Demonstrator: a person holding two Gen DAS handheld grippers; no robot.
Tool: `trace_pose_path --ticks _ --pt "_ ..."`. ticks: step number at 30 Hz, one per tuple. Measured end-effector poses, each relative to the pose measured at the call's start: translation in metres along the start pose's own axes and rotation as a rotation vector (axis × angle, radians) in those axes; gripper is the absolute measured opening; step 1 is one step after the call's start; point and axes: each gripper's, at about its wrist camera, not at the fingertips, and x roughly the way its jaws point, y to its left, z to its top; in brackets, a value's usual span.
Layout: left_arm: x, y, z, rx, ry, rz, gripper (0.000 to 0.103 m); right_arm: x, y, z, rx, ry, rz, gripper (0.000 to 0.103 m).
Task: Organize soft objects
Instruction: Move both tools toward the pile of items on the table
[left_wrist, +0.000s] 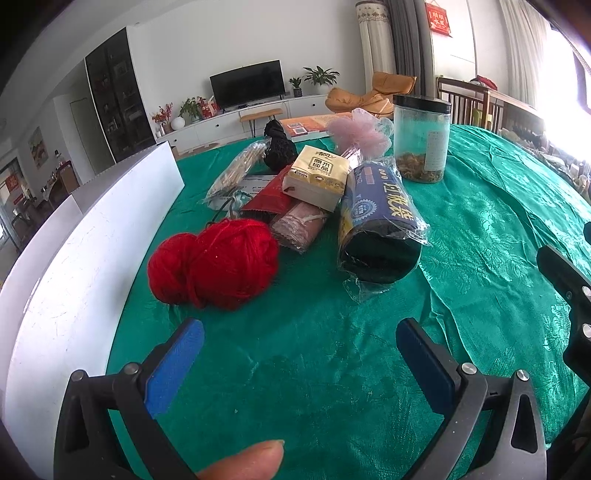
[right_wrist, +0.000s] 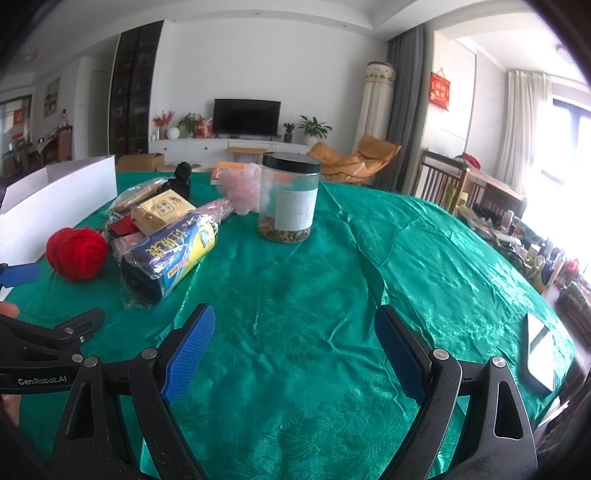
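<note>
1. Two blue-padded fingers of the left gripper (left_wrist: 299, 343) sit spread wide at the bottom of the left wrist view, nothing between them, just green tablecloth (left_wrist: 480, 221) under the gap.
2. Same view, the red yarn ball (left_wrist: 216, 264) lies left of centre, just beyond the left finger's tip and apart from it. A white box (left_wrist: 92, 251) runs along the left edge.
3. Behind the yarn, mid-frame, there's a heap: a pink cloth bundle (left_wrist: 297, 227), a tissue pack (left_wrist: 317, 177) stacked on top of it, and a roll of trash bags (left_wrist: 380, 221) in crinkly plastic to the right. A pink mesh pouf (left_wrist: 360, 134) and a clear jar (left_wrist: 421, 138) with a black lid stand in the upper centre.
4. Right wrist view: the right gripper (right_wrist: 295, 349) is also wide apart at the bottom, holding nothing, over bare cloth.
5. Here the pile lands in the left half: yarn ball (right_wrist: 77, 254) far left, trash bag roll (right_wrist: 171, 254) beside it, tissue pack (right_wrist: 162, 214) behind, pouf (right_wrist: 242, 190) touching the jar (right_wrist: 290, 199) near upper centre.
6. A phone (right_wrist: 539, 354) lies at the lower right near the table edge.
</note>
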Motion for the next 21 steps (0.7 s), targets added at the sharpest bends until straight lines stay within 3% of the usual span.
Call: trace_pose_path --ticks 21 --pt "0.0061 0.0015 -0.003 0.004 0.022 0.015 0.103 0.001 0.0004 -0.0002 -0.003 0.003 0.001 0.09"
